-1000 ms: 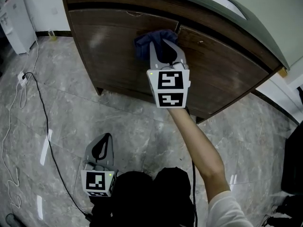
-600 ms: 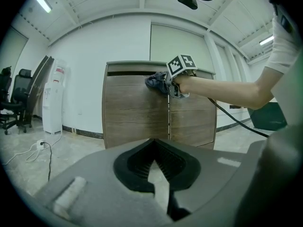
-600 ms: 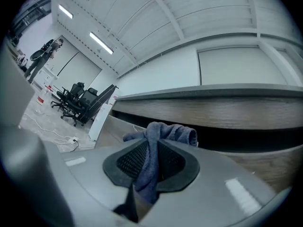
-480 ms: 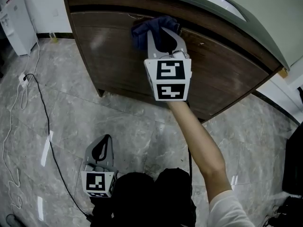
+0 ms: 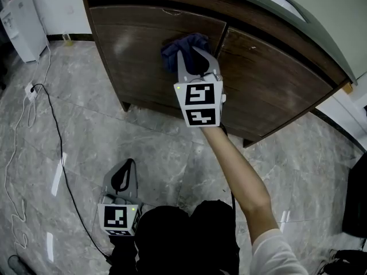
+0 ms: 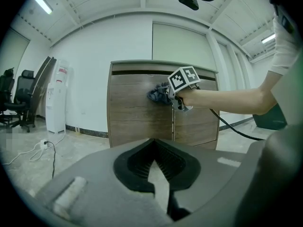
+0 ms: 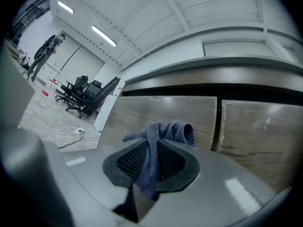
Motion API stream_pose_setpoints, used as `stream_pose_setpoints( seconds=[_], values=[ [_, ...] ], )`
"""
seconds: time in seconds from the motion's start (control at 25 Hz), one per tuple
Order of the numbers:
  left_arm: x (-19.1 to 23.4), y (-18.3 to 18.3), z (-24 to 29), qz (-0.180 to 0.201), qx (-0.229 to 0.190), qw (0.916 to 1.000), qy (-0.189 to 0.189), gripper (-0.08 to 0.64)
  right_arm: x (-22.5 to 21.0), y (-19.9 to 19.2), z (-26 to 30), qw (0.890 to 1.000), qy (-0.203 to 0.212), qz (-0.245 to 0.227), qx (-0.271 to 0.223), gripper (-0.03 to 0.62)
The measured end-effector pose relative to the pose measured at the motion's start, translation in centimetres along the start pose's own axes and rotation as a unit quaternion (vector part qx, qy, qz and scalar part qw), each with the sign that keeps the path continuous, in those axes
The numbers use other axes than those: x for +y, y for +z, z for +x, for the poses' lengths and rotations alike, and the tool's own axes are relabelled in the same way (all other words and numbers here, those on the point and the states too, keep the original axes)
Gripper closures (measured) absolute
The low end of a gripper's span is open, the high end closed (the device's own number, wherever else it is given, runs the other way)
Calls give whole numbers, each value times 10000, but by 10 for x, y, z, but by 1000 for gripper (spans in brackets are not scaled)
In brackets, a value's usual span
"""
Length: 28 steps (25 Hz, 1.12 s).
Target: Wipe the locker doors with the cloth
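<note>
Right gripper (image 5: 192,55): held out at arm's length toward the cabinet, its jaws clenched on a blue cloth (image 5: 179,46), as the right gripper view (image 7: 150,161) confirms.
Cloth: bunched beyond the jaw tips, a tail hanging back between the pads; it lies against the upper right corner of the left locker door (image 5: 140,62), beside the seam, and appears to press on the wood.
Locker doors: two dark wood-grain fronts under a grey top; the right locker door (image 5: 269,79) stands just beside the cloth.
Left gripper (image 5: 125,173): held low, close to the person's body and well apart from the cabinet; its own view (image 6: 153,161) shows the jaw tips meeting with nothing between them.
Floor (image 5: 149,148): grey marble tile, with a black cable (image 5: 55,139) trailing across it at left.
</note>
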<state>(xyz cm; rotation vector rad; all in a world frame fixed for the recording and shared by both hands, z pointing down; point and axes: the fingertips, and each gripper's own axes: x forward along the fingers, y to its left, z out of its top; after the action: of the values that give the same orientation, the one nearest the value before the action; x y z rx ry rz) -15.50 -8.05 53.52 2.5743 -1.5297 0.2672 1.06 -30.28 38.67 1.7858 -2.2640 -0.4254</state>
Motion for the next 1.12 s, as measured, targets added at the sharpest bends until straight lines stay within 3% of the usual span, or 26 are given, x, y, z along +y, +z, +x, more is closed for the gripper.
stream_pose_setpoints(
  seconds=[0.56, 1.12],
  values=[
    [17, -6, -4, -56, 121, 9998, 148, 557, 45, -88, 8, 9973, 307, 123, 654, 522],
    [32, -19, -10, -145, 224, 9993, 256, 557, 93, -182, 13, 9869, 609, 328, 1456, 523]
  ],
)
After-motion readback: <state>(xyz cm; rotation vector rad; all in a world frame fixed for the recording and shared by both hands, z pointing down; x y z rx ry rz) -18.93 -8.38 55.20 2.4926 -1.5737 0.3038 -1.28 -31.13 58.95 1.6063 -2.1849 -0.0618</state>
